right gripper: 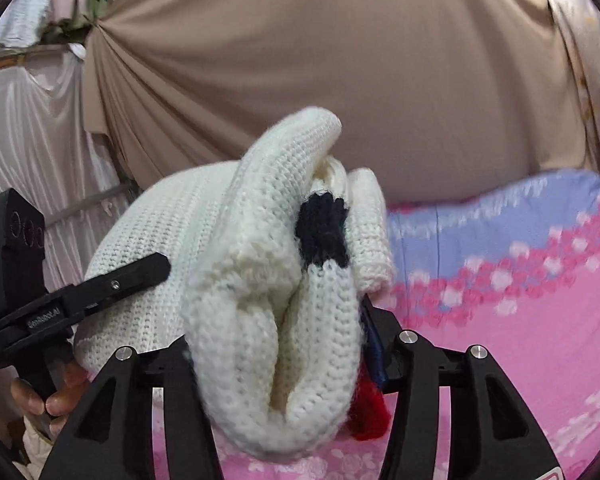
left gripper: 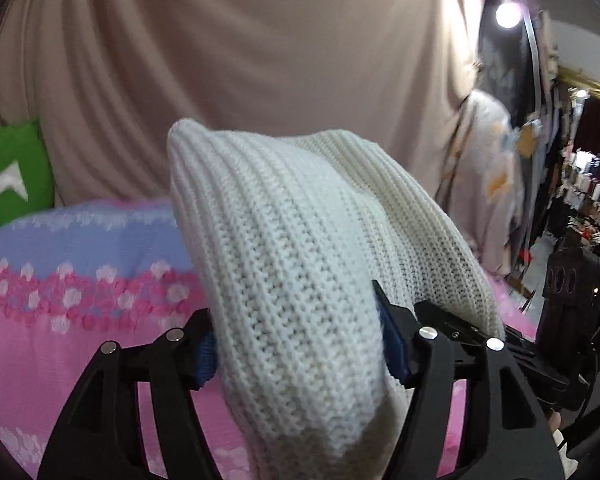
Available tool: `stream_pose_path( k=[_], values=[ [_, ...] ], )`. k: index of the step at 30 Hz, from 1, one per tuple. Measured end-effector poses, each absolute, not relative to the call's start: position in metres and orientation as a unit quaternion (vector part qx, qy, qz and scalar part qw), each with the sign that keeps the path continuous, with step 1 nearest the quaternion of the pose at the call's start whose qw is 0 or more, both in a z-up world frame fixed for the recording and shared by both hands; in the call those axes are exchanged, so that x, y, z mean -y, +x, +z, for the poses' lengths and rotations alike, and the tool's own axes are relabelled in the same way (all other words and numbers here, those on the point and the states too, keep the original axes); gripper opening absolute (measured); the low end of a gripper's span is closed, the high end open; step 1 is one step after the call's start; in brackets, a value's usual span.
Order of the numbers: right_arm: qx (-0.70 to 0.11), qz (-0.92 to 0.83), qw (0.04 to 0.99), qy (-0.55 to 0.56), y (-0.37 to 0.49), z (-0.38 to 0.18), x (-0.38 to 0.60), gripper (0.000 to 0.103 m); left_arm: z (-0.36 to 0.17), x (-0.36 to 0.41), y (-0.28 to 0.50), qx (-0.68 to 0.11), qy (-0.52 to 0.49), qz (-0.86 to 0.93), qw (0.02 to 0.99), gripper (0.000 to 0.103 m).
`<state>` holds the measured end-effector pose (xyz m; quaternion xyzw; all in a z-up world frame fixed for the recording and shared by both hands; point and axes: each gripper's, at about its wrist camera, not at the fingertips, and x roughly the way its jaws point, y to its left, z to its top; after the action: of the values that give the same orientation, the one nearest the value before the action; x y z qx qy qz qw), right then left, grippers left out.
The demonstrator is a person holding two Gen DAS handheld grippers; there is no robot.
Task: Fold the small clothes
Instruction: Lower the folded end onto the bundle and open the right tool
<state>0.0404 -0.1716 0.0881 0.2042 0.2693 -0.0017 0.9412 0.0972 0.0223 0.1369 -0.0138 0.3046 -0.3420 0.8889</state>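
Observation:
A white ribbed knit garment (left gripper: 292,240) is bunched up and lifted above the pink bedspread (left gripper: 60,352). My left gripper (left gripper: 300,354) is shut on one thick fold of it, with both blue pads (left gripper: 392,344) pressing into the knit. In the right wrist view the same garment (right gripper: 260,320) shows a black patch (right gripper: 322,232) and a red bit (right gripper: 370,412) at its underside. My right gripper (right gripper: 276,354) is shut on that bundle; its left pad is hidden by the knit. One finger (right gripper: 132,278) of the left gripper lies against the garment's left side.
The bedspread (right gripper: 520,340) is pink and blue with a flower band. A beige curtain (left gripper: 240,60) hangs close behind it. A green cushion (left gripper: 12,172) sits at the left. Hanging clothes and racks of goods (left gripper: 580,200) stand at the right. A hand (right gripper: 60,396) holds the left gripper.

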Motion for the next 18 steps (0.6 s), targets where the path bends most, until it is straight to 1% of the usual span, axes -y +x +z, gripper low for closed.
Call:
stream_pose_path(
  k=[1, 2, 3, 4, 6, 9, 10, 13, 14, 15, 16, 18],
  values=[
    [-0.305, -0.03, 0.928, 0.212, 0.049, 0.059, 0.174, 0.039, 0.107, -0.021, 0.117, -0.347, -0.007, -0.323, 0.88, 0.065],
    [-0.328, -0.053, 0.921, 0.206, 0.05, 0.039, 0.173, 0.036, 0.071, -0.025, 0.135, -0.395, -0.002, -0.286, 0.873, 0.061],
    [-0.335, -0.061, 0.919, 0.2, 0.048, 0.031, 0.171, 0.034, 0.049, -0.031, 0.143, -0.423, -0.003, -0.267, 0.866, 0.055],
    [-0.331, -0.054, 0.92, 0.202, 0.04, 0.026, 0.17, 0.034, 0.034, -0.04, 0.146, -0.437, -0.011, -0.26, 0.861, 0.055],
    [-0.323, -0.053, 0.924, 0.199, 0.032, 0.033, 0.169, 0.034, 0.032, -0.058, 0.141, -0.428, -0.032, -0.269, 0.862, 0.057],
    [-0.307, -0.064, 0.935, 0.164, 0.04, 0.059, 0.162, 0.034, 0.056, -0.062, 0.132, -0.393, -0.028, -0.259, 0.882, 0.058],
    [-0.303, -0.057, 0.938, 0.156, 0.046, 0.067, 0.16, 0.034, 0.062, -0.059, 0.132, -0.385, -0.025, -0.259, 0.885, 0.059],
    [-0.303, -0.052, 0.943, 0.129, 0.072, 0.075, 0.155, 0.034, 0.07, -0.049, 0.142, -0.384, -0.02, -0.255, 0.887, 0.072],
    [-0.305, -0.054, 0.943, 0.122, 0.081, 0.076, 0.157, 0.034, 0.067, -0.05, 0.152, -0.387, -0.026, -0.254, 0.886, 0.08],
    [-0.314, -0.059, 0.94, 0.121, 0.093, 0.071, 0.161, 0.038, 0.065, -0.049, 0.156, -0.393, -0.036, -0.255, 0.883, 0.085],
    [-0.328, -0.056, 0.934, 0.131, 0.106, 0.065, 0.17, 0.052, 0.06, -0.05, 0.165, -0.407, -0.049, -0.26, 0.874, 0.086],
    [-0.343, -0.058, 0.924, 0.158, 0.122, 0.051, 0.185, 0.063, 0.04, -0.052, 0.194, -0.457, -0.095, -0.292, 0.835, 0.086]
  ],
)
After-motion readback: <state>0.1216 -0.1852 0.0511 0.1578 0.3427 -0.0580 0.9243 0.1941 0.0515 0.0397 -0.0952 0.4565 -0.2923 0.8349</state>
